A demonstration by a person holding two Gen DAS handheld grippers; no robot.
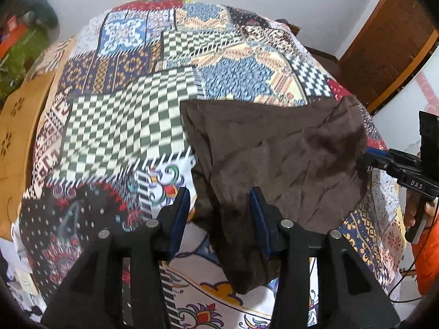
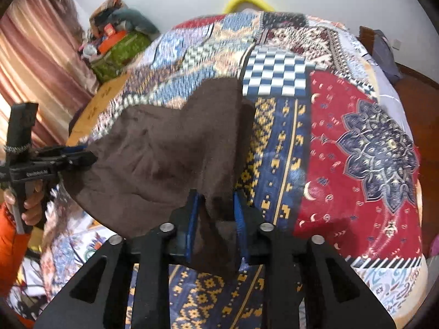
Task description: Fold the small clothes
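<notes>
The left gripper (image 1: 223, 213) and right gripper (image 2: 215, 216) each pinch a near corner of the brown cloth (image 1: 274, 148), holding it spread above the patchwork bedspread (image 1: 131, 63) for folding.

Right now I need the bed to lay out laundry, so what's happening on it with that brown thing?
A person is folding a small brown cloth over the patterned bedspread, with a handheld gripper in each hand. The left gripper has one edge of the cloth between its blue pads, the right gripper another edge, so the cloth hangs stretched between them, lifted off the bed. It is not yet folded or laid down.
</notes>
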